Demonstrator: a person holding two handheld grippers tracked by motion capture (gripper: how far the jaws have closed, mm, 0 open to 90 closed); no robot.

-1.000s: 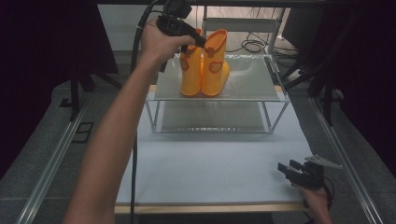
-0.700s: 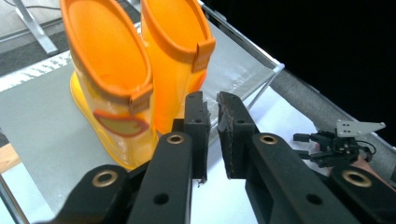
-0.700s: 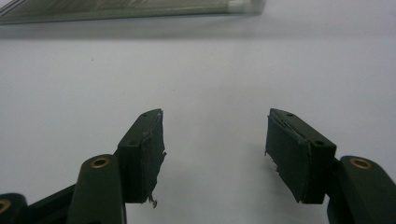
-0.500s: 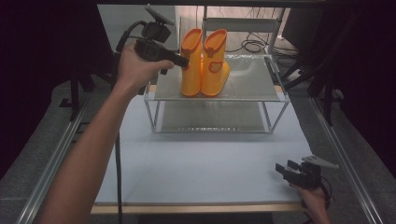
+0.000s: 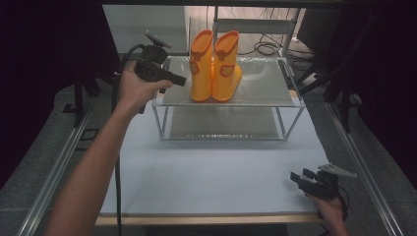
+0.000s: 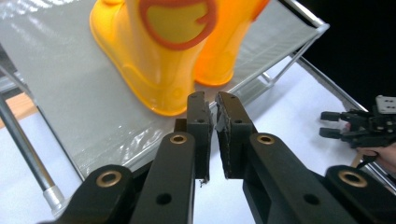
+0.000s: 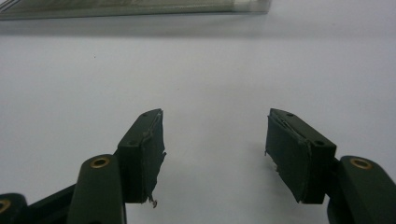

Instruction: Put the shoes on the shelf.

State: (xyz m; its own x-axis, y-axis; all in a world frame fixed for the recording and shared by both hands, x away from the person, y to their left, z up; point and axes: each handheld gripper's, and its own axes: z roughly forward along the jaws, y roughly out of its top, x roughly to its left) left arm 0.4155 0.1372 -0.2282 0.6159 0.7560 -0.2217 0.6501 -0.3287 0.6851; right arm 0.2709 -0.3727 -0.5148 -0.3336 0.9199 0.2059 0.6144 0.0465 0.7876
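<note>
- The pair of orange boots [image 5: 215, 66] stands upright on the top shelf of a wire rack [image 5: 275, 101] at the far end of the white surface [image 5: 206, 172], the two boots side by side and touching.
- The left claw [image 5: 179, 80] sits just left of the boots, jaws nearly together with nothing between them, not touching the rubber.
- The right claw [image 5: 298, 176] rests at the near right corner, jaws apart and empty.
- The boots look light, glossy and probably slick; the shafts likely flex when squeezed.
- Best bet: pinch the top rim of a shaft, one jaw inside and one outside.
</note>
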